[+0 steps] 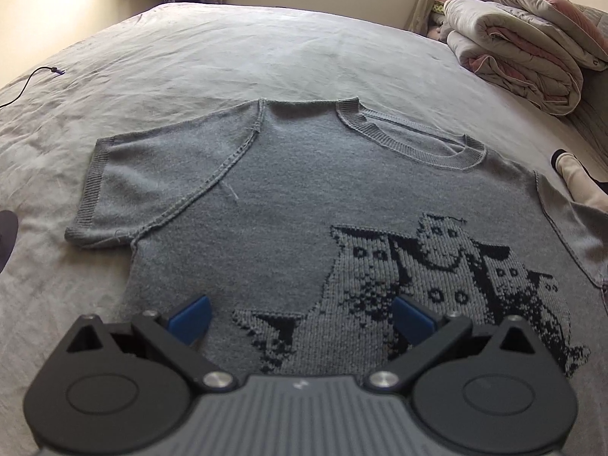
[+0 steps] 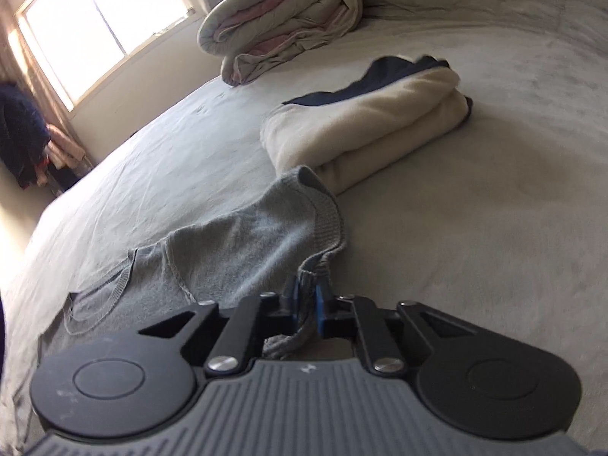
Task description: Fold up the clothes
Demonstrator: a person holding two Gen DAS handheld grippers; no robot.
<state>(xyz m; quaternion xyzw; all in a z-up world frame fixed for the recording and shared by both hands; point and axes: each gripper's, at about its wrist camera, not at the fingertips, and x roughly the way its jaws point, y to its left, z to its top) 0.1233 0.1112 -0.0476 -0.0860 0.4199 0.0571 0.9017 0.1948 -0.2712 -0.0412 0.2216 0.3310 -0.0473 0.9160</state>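
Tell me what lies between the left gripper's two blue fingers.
In the left wrist view, the left gripper is open over the grey sweater; only its knit front with the dark cat pattern lies between the fingers, unpinched.

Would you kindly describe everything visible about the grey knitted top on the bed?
The grey knitted top is a short-sleeved knit with a ribbed round collar, ribbed sleeve cuffs, raised shoulder seams and a dark cat-like pattern knitted into its front. It lies spread mostly flat on the grey bedsheet, collar away from the left camera. The right gripper is shut on one sleeve's ribbed edge, bunching it near a folded cream garment. The left gripper hangs open over the body, not gripping it.
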